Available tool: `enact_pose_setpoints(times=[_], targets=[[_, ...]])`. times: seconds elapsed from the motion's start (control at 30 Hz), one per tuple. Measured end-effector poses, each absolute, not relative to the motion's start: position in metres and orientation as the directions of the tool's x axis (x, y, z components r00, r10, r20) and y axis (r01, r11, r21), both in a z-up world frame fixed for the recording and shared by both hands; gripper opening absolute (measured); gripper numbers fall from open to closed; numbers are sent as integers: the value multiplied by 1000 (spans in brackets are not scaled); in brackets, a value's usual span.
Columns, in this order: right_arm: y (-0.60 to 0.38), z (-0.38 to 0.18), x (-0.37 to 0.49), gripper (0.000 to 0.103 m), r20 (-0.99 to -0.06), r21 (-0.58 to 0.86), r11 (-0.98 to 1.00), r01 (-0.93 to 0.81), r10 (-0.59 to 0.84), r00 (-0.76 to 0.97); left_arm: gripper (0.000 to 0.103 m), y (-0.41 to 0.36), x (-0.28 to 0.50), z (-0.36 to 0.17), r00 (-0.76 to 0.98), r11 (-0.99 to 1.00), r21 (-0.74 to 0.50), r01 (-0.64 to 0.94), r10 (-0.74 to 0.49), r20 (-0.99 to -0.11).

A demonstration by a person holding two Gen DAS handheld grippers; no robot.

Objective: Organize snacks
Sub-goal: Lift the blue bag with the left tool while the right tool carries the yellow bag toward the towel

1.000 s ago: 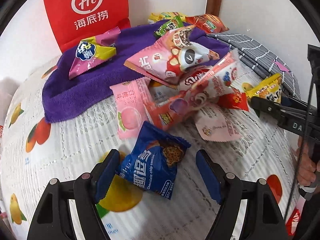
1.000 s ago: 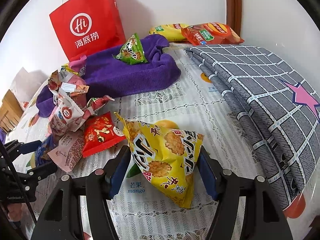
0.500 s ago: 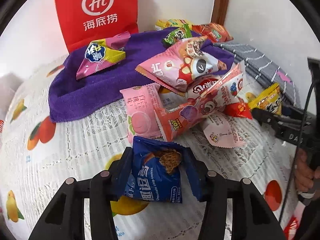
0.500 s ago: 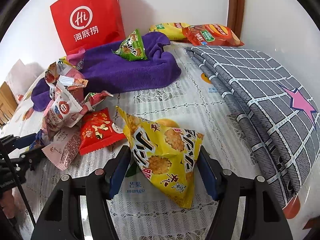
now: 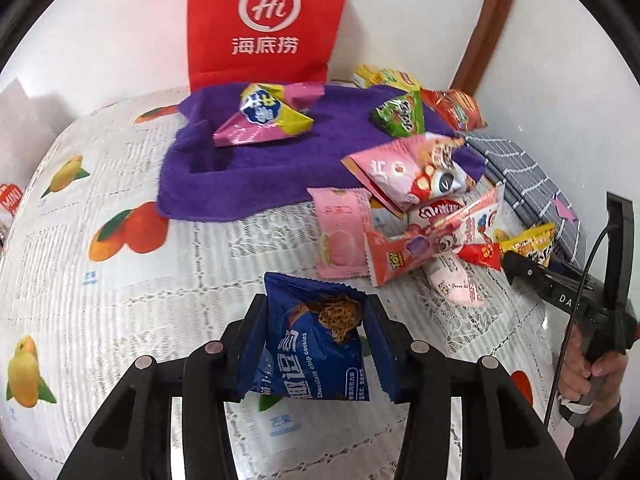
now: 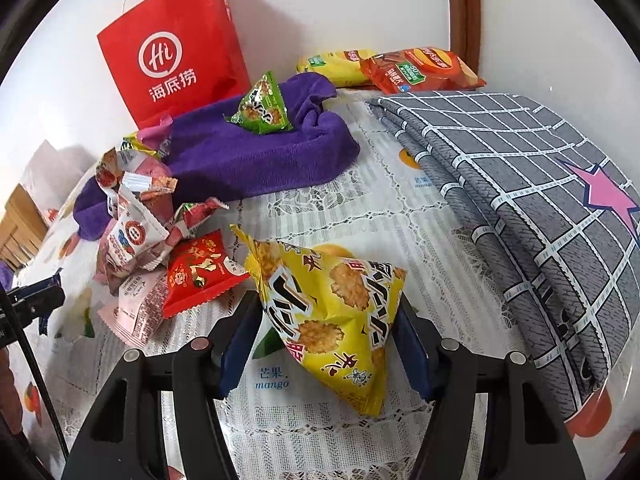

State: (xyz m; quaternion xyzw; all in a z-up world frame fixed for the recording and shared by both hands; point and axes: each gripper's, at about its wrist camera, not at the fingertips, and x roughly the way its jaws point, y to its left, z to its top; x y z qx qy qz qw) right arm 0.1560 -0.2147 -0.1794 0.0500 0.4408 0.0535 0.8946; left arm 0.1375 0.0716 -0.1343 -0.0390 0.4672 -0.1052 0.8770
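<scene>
Blue cookie bag (image 5: 320,350) sits squeezed in our left tongs (image 5: 316,344); our right tongs (image 6: 332,340) squeeze a yellow bag (image 6: 332,312).

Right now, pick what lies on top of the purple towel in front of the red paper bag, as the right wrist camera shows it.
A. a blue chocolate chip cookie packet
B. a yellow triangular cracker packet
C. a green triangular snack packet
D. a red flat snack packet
C: the green triangular snack packet rests on the purple towel, in front of the red paper bag.
</scene>
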Motion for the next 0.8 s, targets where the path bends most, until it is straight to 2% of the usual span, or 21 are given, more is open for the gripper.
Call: enact_pose_setpoints(times=[0.17, 0.8], targets=[[-214, -173, 156, 63, -783, 136, 989, -51, 139, 607, 45, 77, 133, -121, 566, 982, -138, 130, -188, -803], [-170, -71, 201, 63, -644, 104, 976, -192, 213, 735, 45, 98, 170, -77, 635, 988, -153, 22, -132, -761]])
